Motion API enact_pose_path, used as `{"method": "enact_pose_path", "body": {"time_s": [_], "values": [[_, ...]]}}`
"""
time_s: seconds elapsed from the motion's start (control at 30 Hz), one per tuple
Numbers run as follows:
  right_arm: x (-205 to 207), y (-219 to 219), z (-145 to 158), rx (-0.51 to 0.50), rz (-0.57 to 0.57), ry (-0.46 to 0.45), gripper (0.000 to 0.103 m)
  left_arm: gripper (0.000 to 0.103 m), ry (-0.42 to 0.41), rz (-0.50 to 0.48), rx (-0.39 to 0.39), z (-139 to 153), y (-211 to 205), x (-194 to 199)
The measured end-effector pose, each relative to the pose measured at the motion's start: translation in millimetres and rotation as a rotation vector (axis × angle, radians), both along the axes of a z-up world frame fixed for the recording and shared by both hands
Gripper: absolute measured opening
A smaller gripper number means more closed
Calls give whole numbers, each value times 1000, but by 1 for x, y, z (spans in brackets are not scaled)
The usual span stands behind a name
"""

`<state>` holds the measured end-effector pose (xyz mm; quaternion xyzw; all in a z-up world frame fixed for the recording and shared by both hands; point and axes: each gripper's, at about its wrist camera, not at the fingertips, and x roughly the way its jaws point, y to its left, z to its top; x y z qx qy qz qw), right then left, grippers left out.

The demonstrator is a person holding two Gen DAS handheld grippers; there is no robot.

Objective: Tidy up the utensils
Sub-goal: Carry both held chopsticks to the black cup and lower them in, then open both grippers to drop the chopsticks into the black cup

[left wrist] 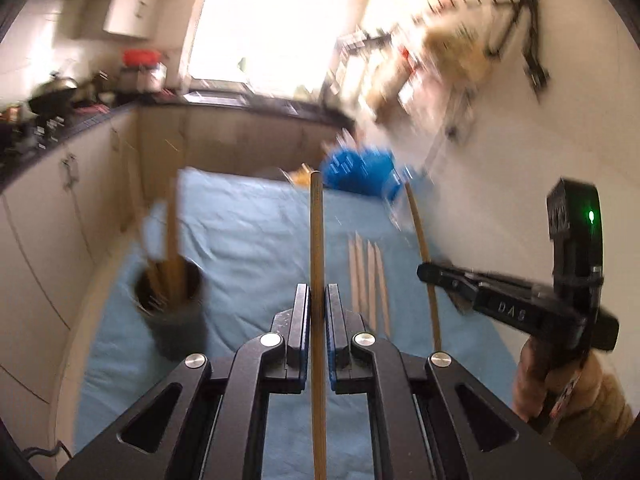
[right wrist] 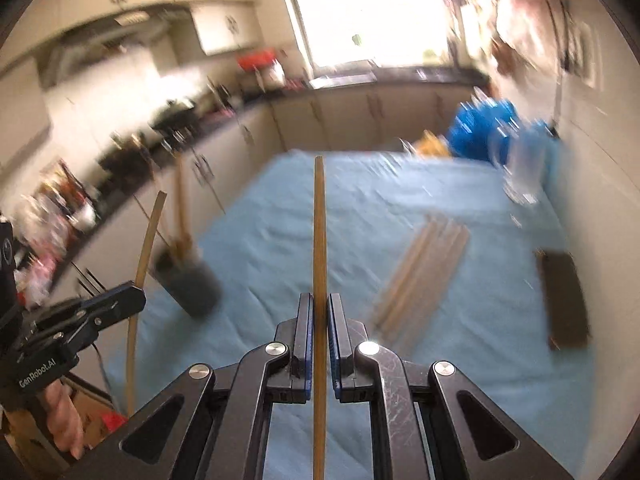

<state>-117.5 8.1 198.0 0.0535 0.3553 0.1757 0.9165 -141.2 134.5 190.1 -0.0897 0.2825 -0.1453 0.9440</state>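
Left hand-held gripper (left wrist: pixel 318 300) pinching one bamboo chopstick (left wrist: pixel 317 240), long axis running straight away from the camera, tip raised. Right hand-held gripper (right wrist: pixel 319 308) likewise clamped on a second chopstick (right wrist: pixel 319 240), same heading. Desk under blue cloth (right wrist: pixel 400 200), kitchen cabinets and bright window (right wrist: pixel 368 12) behind (blurred). Dark cylindrical holder (left wrist: pixel 176 312) at left with chopsticks upright inside; loose chopsticks (left wrist: pixel 368 276) flat on cloth.
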Motion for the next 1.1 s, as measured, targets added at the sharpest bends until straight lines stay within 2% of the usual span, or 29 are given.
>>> {"method": "enact_pose_path", "body": {"time_s": [0.23, 0.33, 0.5, 0.6, 0.73, 0.93, 1.1], "values": [[44, 79, 30, 200, 65, -117, 8, 7, -95, 208, -57, 33, 78, 28], [61, 108, 35, 249, 51, -198, 8, 7, -107, 268, -122, 34, 102, 55], [95, 139, 35, 360, 14, -244, 8, 7, -159, 339, -137, 28, 117, 96], [111, 159, 31, 314, -24, -296, 8, 7, -147, 353, -146, 15, 117, 122], [125, 169, 10, 289, -16, -250, 8, 7, -101, 349, -127, -8, 115, 147], [122, 165, -17, 208, 19, -227, 8, 7, -38, 348, -105, -33, 110, 154], [115, 165, -26, 188, 50, -209, 9, 7, -43, 365, -68, -34, 104, 140]]}}
